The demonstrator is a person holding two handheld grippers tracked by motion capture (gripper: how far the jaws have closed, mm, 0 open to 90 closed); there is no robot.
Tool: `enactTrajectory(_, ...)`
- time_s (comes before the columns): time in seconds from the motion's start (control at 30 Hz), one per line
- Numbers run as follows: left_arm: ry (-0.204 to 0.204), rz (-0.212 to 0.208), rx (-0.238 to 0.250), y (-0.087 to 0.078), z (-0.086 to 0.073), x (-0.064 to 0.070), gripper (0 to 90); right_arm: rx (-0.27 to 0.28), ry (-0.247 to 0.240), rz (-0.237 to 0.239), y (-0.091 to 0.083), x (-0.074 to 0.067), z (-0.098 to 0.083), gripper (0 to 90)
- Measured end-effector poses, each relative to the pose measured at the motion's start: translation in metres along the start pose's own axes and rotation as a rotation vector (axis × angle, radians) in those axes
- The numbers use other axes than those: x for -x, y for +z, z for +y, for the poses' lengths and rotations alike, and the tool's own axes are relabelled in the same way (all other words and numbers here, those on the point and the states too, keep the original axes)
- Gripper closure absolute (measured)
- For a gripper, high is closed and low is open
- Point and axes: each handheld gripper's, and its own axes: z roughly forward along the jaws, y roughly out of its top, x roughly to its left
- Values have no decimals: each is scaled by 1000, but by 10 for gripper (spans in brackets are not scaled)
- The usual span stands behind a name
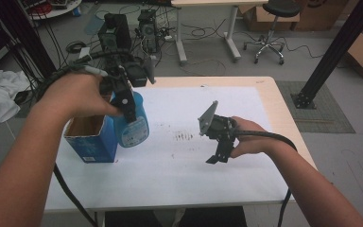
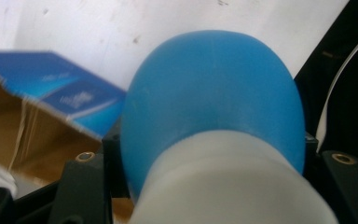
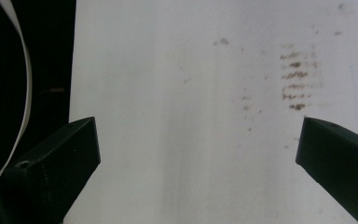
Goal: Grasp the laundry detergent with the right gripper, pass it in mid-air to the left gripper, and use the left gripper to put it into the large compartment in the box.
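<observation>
1. A light wooden table (image 1: pixel 279 111) carries everything; its pale rim shows along the far and right edges.
2. A white sheet (image 1: pixel 179 161) lies flat on it and covers most of the top.
3. A patch of brownish smudge marks (image 1: pixel 185 136) sits near the middle of the sheet, with a few small specks around it.
4. An open blue cardboard box (image 1: pixel 90 144) stands upright on the left part of the sheet, its brown inside showing.

Your left gripper (image 1: pixel 128 106) hangs raised, jaws clamped, left of your right gripper (image 1: pixel 217 153); that one points down with jaws spread wide, nothing between them.
</observation>
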Motion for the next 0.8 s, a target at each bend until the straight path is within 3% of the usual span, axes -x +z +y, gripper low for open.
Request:
enactTrajectory(0.17, -99, 21, 2, -24, -9, -12, 386, -88, -19, 14, -5, -2, -1, 0)
enactTrajectory(0.33, -225, 43, -16, -41, -19, -26, 386, -143, -31, 16, -9, -3, -4, 0)
enactTrajectory(0.43, -333, 36, -19, -46, -27, -36, 386, -165, -42, 15, -9, -3, -5, 0)
enactTrajectory(0.47, -343, 35, -22, -47, -28, -38, 387, -172, -47, 16, -9, -3, -5, 0)
enactTrajectory(0.6, -470, 24, -29, -51, -38, -52, 387, -184, -54, 20, -10, -4, -4, 0)
enactTrajectory(0.8, -596, 10, -32, -52, -49, -68, 387, -194, -66, 20, -11, -3, -2, 0)
